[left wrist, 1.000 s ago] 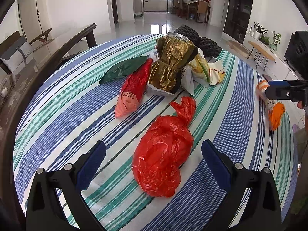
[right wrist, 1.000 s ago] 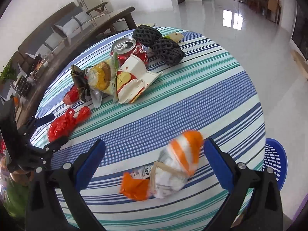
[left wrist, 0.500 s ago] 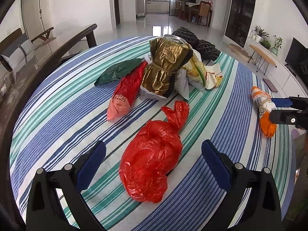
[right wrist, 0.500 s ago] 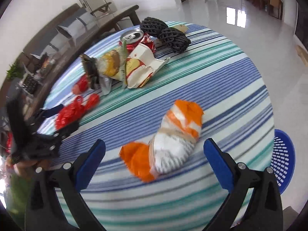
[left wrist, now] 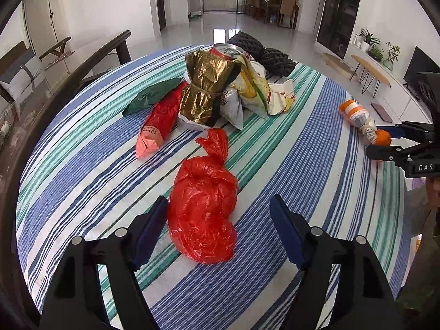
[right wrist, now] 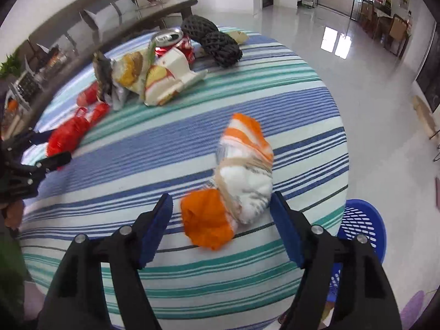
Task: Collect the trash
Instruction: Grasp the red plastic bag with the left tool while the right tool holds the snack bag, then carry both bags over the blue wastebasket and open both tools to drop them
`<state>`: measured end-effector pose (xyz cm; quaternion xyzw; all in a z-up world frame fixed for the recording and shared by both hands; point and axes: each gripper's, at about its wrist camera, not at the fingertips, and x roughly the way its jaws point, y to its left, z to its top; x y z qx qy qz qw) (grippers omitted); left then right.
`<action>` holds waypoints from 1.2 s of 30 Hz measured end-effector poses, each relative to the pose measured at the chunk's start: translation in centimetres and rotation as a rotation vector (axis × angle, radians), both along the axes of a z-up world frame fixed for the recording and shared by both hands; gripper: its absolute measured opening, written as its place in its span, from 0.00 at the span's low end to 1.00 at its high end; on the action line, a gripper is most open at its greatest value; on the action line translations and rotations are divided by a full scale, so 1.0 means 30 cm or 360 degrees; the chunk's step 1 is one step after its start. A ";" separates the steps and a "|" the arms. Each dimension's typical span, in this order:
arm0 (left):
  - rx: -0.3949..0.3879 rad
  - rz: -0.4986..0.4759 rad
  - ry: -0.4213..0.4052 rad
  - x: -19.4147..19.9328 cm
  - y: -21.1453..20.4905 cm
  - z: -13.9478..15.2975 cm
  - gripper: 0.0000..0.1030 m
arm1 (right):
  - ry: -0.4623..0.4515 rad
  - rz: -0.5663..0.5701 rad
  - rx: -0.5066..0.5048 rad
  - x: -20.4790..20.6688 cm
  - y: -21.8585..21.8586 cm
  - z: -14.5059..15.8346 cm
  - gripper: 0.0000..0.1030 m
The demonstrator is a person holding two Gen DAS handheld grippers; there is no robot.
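Note:
A knotted red plastic bag (left wrist: 205, 203) lies on the striped tablecloth (left wrist: 82, 165). My left gripper (left wrist: 220, 231) is open, its blue pads on either side of the bag's near end. An orange-and-white wrapper bundle (right wrist: 242, 181) lies near the table's right edge. My right gripper (right wrist: 221, 227) is open, its pads flanking the bundle's orange end. The bundle (left wrist: 360, 121) and right gripper (left wrist: 393, 140) show at the right of the left wrist view. The red bag (right wrist: 68, 134) and left gripper (right wrist: 41, 151) show at the left of the right wrist view.
A pile at the far side holds a gold foil bag (left wrist: 206, 90), a red pouch (left wrist: 158, 123), a green pouch (left wrist: 148, 96), chip bags (left wrist: 253, 90), a soda can (right wrist: 167, 41) and black mesh rolls (right wrist: 214, 41). A blue basket (right wrist: 357, 225) stands on the floor beside the table.
Both grippers moved forward and narrowed. The left pads now flank the red bag; the right pads now flank the orange-and-white bundle. Both remain open.

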<state>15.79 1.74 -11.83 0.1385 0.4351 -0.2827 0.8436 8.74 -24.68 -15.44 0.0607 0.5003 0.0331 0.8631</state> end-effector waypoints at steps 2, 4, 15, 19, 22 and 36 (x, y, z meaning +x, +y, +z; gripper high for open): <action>-0.0009 0.0016 -0.0021 0.003 0.002 0.009 0.88 | 0.0006 -0.0013 0.0018 0.019 -0.005 0.006 0.74; 0.0024 0.0041 -0.0020 0.025 -0.003 0.002 0.88 | 0.0041 -0.0054 0.0064 0.047 -0.016 -0.003 0.74; 0.0013 0.0079 0.0070 0.071 -0.035 -0.017 0.41 | -0.0027 -0.0030 0.0236 0.029 -0.051 0.031 0.48; -0.0143 0.0058 0.0125 0.018 -0.074 0.040 0.40 | -0.0106 -0.0030 0.0293 -0.015 -0.101 0.085 0.48; -0.0208 0.0004 0.0139 -0.034 -0.159 0.097 0.40 | -0.0158 -0.0069 0.0302 -0.047 -0.170 0.128 0.48; -0.0346 -0.0434 0.0322 -0.291 -0.894 0.147 0.41 | -0.0076 -0.0554 0.0096 -0.329 -0.787 0.042 0.48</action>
